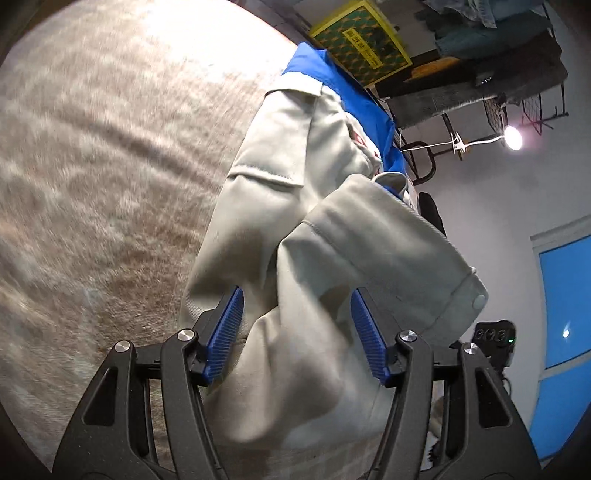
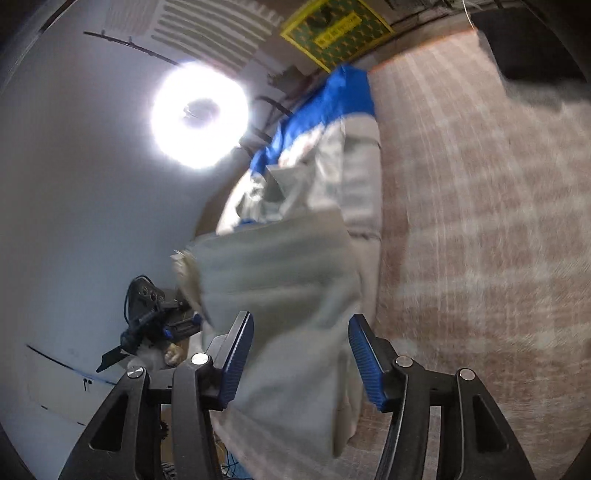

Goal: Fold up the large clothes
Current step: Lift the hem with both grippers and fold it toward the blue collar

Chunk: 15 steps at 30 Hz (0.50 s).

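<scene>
A large light grey jacket with blue upper panels lies on a tan rug. A grey sleeve with a snap cuff is folded over its body. My left gripper is open, its blue pads either side of a bunched fold of grey cloth. In the right wrist view the same jacket runs up the middle, blue part at the far end. My right gripper is open, its blue pads straddling the grey cloth.
A yellow-framed green box sits beyond the jacket's far end, also in the right wrist view. A bright lamp shines on the left. A dark rack with clothes and a lamp stand beyond. The other gripper's body shows at left.
</scene>
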Each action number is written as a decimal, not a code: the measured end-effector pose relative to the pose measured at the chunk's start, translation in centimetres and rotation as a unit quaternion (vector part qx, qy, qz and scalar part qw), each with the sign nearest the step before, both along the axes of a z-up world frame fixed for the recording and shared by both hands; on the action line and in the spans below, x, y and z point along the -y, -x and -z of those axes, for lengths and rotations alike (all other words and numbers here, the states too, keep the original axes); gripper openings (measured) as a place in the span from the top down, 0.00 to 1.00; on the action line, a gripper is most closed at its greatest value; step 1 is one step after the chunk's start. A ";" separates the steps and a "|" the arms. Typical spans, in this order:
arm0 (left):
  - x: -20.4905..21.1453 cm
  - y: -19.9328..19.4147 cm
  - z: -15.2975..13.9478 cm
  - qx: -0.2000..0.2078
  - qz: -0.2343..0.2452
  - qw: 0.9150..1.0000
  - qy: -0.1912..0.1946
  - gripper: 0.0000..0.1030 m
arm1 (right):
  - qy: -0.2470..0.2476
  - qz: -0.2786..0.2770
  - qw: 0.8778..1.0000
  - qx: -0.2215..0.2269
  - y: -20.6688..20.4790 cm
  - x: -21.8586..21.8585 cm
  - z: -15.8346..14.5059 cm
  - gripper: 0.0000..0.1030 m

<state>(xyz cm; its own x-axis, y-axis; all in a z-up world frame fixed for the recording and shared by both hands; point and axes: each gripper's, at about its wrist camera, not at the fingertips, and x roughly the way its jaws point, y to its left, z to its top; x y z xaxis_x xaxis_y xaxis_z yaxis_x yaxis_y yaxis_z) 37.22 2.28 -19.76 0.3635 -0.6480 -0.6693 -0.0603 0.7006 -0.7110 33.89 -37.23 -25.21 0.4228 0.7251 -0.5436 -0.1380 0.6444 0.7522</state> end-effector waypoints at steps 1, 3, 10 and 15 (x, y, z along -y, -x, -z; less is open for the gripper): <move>0.0 0.0 0.0 0.003 0.002 1.000 0.006 0.40 | -0.003 0.000 1.000 -0.004 0.1 0.2 0.5 0.47; 0.3 0.2 -0.2 0.008 0.013 1.000 0.015 0.41 | -0.007 0.000 1.000 -0.008 0.3 0.1 1.2 0.55; 1.5 1.7 -0.7 0.030 0.030 0.999 -0.014 0.93 | 0.029 -0.002 1.000 0.009 0.5 -0.7 0.7 0.76; 0.8 4.9 -3.9 0.068 0.014 0.997 -0.032 0.96 | 0.065 -0.001 0.997 0.044 1.6 -1.7 -1.9 0.97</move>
